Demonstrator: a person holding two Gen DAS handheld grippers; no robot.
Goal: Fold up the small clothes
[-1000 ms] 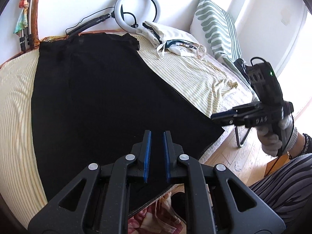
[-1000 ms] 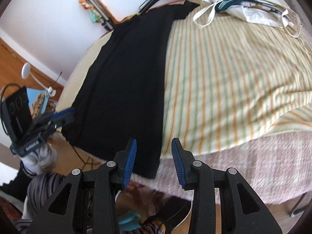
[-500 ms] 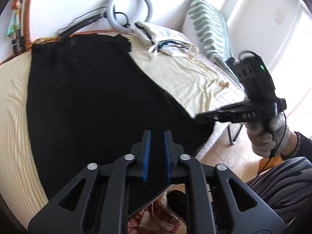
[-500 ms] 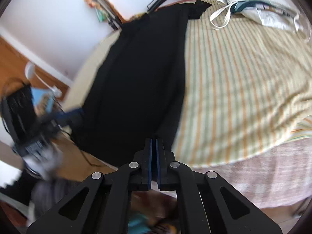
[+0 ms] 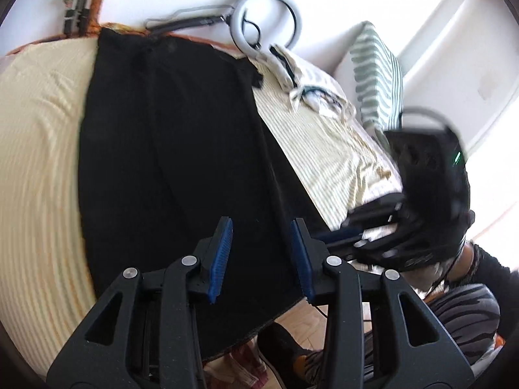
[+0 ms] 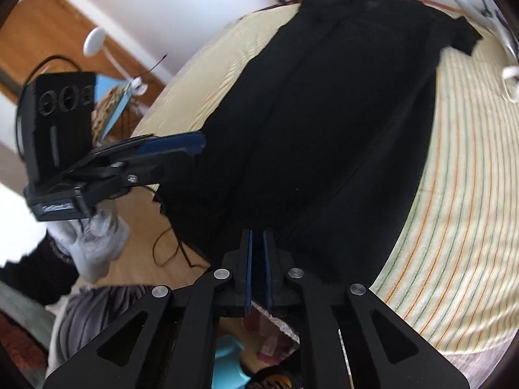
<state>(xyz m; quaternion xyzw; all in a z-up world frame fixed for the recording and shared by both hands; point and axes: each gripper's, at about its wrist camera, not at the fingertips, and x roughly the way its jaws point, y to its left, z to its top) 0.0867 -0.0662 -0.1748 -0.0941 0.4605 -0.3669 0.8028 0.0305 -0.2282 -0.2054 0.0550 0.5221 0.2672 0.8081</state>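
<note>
A black garment (image 5: pixel 181 162) lies spread flat on the striped bedsheet (image 5: pixel 39 162), its near hem at the bed's edge. My left gripper (image 5: pixel 261 253) hovers over the near part of the cloth. Its jaws are opening, and the cloth lies below them, not between the pads. In the right wrist view the same garment (image 6: pixel 324 129) fills the middle. My right gripper (image 6: pixel 256 259) stands at its near hem with only a narrow gap that is widening, and I see nothing pinched in it. Each gripper shows in the other view: the right gripper (image 5: pixel 337 235) by the garment's right edge, the left gripper (image 6: pixel 198 141) by its left edge.
A ring light (image 5: pixel 269 22) leans on the far wall, with a white bag (image 5: pixel 311 90) and a green-patterned pillow (image 5: pixel 376 71) at the bed's far right. The person's striped trouser leg (image 5: pixel 460 317) and wooden floor (image 6: pixel 142 253) lie off the near edge.
The left jaws have gone from nearly shut to well apart. The right jaws closed, then parted a little, as that gripper swung left along the garment's near hem. Both views have rolled.
</note>
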